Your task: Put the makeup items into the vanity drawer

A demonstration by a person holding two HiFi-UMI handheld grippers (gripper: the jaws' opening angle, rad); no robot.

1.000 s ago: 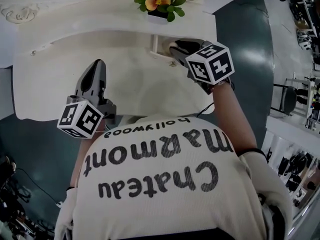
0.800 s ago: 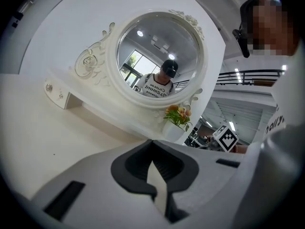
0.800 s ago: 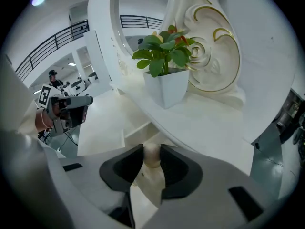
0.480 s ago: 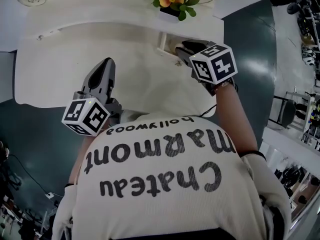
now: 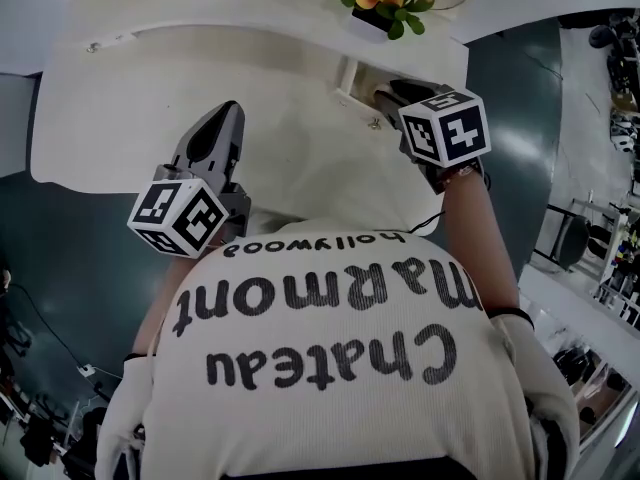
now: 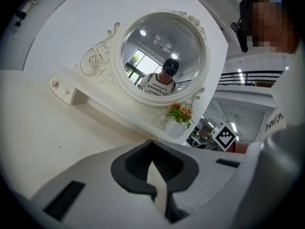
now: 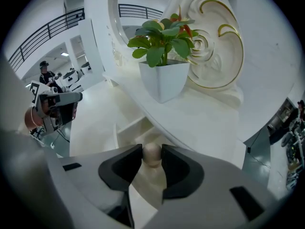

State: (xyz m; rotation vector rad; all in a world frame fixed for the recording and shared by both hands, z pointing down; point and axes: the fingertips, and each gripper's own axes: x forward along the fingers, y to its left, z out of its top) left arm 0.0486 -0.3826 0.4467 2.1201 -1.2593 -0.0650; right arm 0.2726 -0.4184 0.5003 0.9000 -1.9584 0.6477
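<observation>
Change: the right gripper (image 5: pixel 388 92) remains at the drawer (image 5: pixel 352 71); the vanity now sits further right in the head view.
Right jaws: opening, with the knob (image 7: pixel 152 155) between the pads. The pull is probably finished.
Drawer: just ahead of the right jaws and apparently drawn out. Its travel axis runs along them, and the knob points back at them.
Left gripper (image 5: pixel 226 113): jaws together and empty, parked over the tabletop (image 5: pixel 120 118).
Makeup items: none visible.

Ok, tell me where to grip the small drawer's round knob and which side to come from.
Pinch the knob across its round sides, coming straight at the drawer front, since it juts out as a small ball. The right gripper is lined up so, jaws opening around it.
</observation>
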